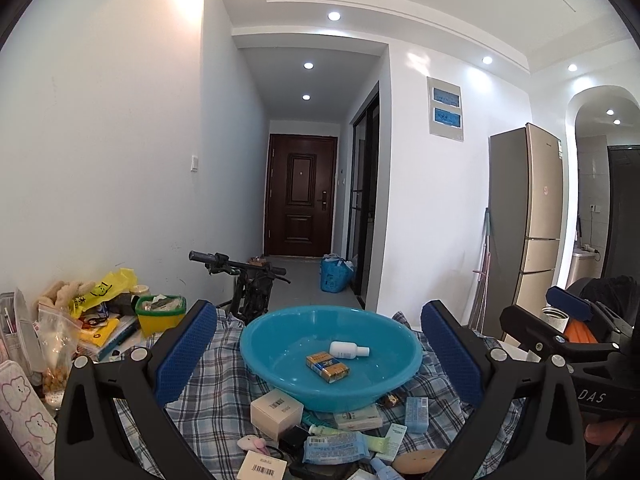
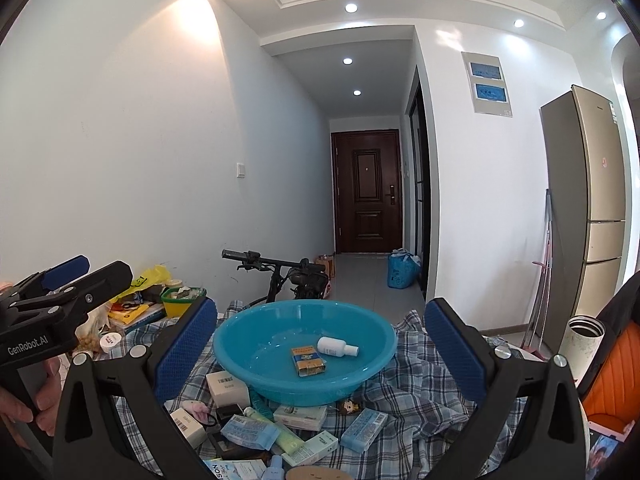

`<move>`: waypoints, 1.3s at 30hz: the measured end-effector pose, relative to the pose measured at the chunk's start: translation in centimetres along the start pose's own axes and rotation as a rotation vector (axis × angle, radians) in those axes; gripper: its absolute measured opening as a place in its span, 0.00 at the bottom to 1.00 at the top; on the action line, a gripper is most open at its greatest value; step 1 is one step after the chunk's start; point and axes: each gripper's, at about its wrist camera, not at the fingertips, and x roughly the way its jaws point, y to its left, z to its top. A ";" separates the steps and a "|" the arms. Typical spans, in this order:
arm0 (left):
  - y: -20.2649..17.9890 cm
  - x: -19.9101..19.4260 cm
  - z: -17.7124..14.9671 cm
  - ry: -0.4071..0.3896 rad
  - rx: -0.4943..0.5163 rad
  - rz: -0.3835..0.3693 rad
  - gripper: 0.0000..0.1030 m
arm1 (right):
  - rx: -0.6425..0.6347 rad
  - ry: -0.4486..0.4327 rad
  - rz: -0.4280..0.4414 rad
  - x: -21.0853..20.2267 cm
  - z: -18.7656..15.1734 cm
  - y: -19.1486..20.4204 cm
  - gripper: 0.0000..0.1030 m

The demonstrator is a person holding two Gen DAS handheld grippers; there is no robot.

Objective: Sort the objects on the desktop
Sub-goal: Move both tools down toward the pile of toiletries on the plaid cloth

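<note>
A blue plastic basin (image 1: 280, 344) (image 2: 248, 336) stands on a plaid cloth (image 1: 216, 392) (image 2: 416, 392). In it lie a small white bottle (image 1: 347, 349) (image 2: 336, 346) and a yellow-and-blue packet (image 1: 327, 366) (image 2: 308, 361). In front of the basin lies a heap of small boxes (image 1: 276, 407) (image 2: 227, 385), tubes and packets (image 1: 335, 448) (image 2: 250, 434). My left gripper (image 1: 320, 344) is open and empty, held above the heap, facing the basin. My right gripper (image 2: 320, 344) is open and empty too, beside it.
Clutter sits at the left: a yellow bag (image 1: 102, 290), a green-rimmed tub (image 1: 160, 312) and snack bags. A bicycle (image 1: 248, 280) (image 2: 288, 276) stands behind the table. A white flask (image 2: 582, 340) and an orange chair (image 2: 616, 376) are at the right.
</note>
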 end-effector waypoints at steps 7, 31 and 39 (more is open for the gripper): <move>-0.2 1.3 -2.4 0.087 0.001 -0.013 1.00 | 0.042 0.053 0.004 0.2 -2.2 -0.6 1.00; -1.2 4.7 -12.2 0.409 0.027 -0.033 1.00 | 0.110 0.304 -0.013 1.3 -10.1 -1.5 1.00; -1.5 4.4 -14.5 0.471 0.041 -0.028 1.00 | 0.117 0.401 -0.039 1.2 -13.5 -1.5 1.00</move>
